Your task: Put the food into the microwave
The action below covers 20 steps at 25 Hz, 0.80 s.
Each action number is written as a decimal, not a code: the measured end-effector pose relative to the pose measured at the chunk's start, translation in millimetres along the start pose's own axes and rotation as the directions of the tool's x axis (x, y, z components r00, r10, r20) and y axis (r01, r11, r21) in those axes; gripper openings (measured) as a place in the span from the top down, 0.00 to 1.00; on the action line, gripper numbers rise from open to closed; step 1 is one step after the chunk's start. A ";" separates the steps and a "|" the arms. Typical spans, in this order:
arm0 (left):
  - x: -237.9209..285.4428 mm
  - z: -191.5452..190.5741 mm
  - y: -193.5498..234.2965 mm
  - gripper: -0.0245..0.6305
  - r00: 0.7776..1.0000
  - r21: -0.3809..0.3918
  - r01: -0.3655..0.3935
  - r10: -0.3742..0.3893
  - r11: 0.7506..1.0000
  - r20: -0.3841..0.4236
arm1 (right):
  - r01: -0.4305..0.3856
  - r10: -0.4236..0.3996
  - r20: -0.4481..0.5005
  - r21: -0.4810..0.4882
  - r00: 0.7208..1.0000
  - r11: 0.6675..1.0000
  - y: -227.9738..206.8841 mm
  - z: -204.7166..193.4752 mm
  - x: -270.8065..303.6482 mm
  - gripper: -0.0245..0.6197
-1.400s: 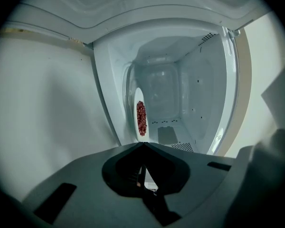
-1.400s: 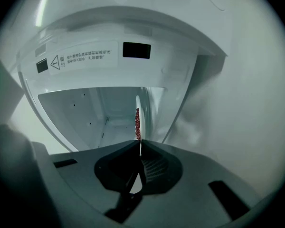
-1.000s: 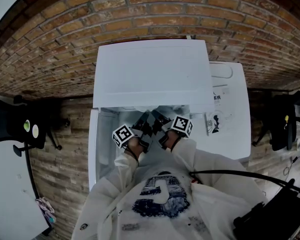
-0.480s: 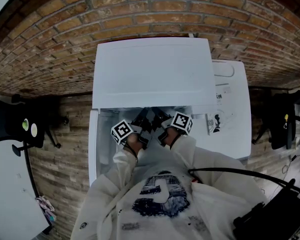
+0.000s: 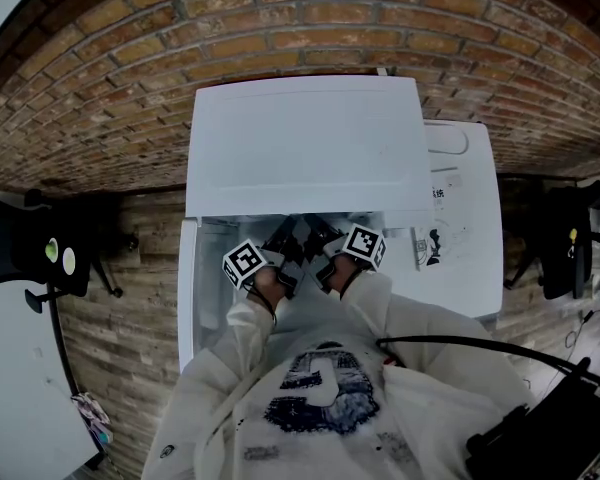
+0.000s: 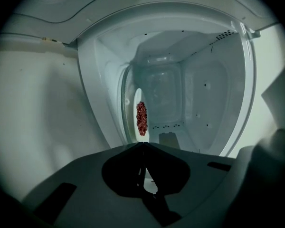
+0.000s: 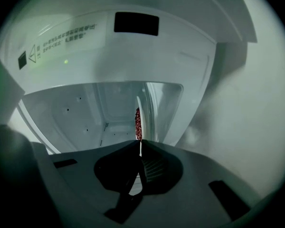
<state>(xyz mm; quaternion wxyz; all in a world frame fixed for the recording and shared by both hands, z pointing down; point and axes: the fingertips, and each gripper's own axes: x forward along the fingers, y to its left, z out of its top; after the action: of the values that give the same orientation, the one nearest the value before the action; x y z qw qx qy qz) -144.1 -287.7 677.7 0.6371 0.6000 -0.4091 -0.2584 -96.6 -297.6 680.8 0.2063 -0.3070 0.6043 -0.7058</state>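
1. We see both grippers reaching into the open microwave. In the head view its white top fills the centre of the frame and hides the jaw tips and what they hold.
2. In the left gripper view, the left gripper has its jaws pressed together on the rim of a white plate. The plate shows edge-on just past the tips at frame centre.
3. Red food sits on the plate, with the pale cavity behind it. We cannot tell whether the plate rests on the cavity floor.
4. In the right gripper view, the right gripper pinches the same plate. A thin white strip of rim shows between its closed jaws, and the food shows just above the tips.
5. The door stands open at the left of the microwave. It fills the left of the left gripper view.
6. A white panel with a dark rectangle and small print spans the top of the right gripper view.
7. In the head view, white sleeves run up from the lower centre to the marker cubes.
8. A second white appliance stands touching the microwave's right side.
9. A brick wall arcs across the top of the head view.
10. Black chairs stand at the left edge and the right edge.
11. A black cable crosses the lower right.
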 end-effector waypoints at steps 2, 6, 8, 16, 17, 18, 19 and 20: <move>-1.6 -1.6 -0.8 0.95 1.000 -0.001 0.000 0.000 1.000 0.000 | 0.000 0.000 0.000 0.001 1.000 1.000 0.6 -1.0 -1.9 0.93; -5.3 -7.2 -4.1 0.95 1.000 0.007 0.007 -0.007 1.000 -0.001 | -0.005 0.005 -0.002 0.000 1.000 1.000 2.6 -2.9 -7.7 0.93; -8.8 -11.5 -5.7 0.95 1.000 0.011 0.008 -0.008 1.000 -0.003 | -0.009 0.009 -0.006 -0.005 1.000 1.000 4.9 -5.2 -11.2 0.93; -20.1 -28.4 -30.5 0.95 0.999 0.117 0.029 -0.027 0.993 -0.017 | -0.007 0.004 -0.024 -0.099 1.000 0.995 15.3 -13.4 -29.7 0.93; -21.6 -30.2 -35.4 0.95 1.000 0.156 0.025 -0.022 0.987 -0.021 | -0.008 0.005 -0.028 -0.121 1.000 0.993 18.3 -14.2 -33.0 0.93; -23.3 -32.6 -40.4 0.95 1.000 0.198 0.021 -0.016 0.980 -0.027 | -0.009 0.005 -0.033 -0.147 0.999 0.989 21.6 -15.1 -36.7 0.93; -25.3 -35.1 -45.2 0.95 0.999 0.242 0.018 -0.010 0.970 -0.033 | -0.011 0.004 -0.039 -0.175 0.999 0.984 25.1 -16.1 -40.7 0.93; -27.3 -37.5 -49.6 0.95 0.999 0.283 0.015 -0.005 0.959 -0.038 | -0.013 0.004 -0.044 -0.203 0.999 0.979 28.6 -16.9 -44.9 0.93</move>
<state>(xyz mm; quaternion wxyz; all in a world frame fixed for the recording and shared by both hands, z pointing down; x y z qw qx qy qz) -119.4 -251.9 625.5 0.5509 0.6915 -0.4271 -0.1894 -77.8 -260.9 643.1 0.1636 -0.3085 0.6788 -0.6460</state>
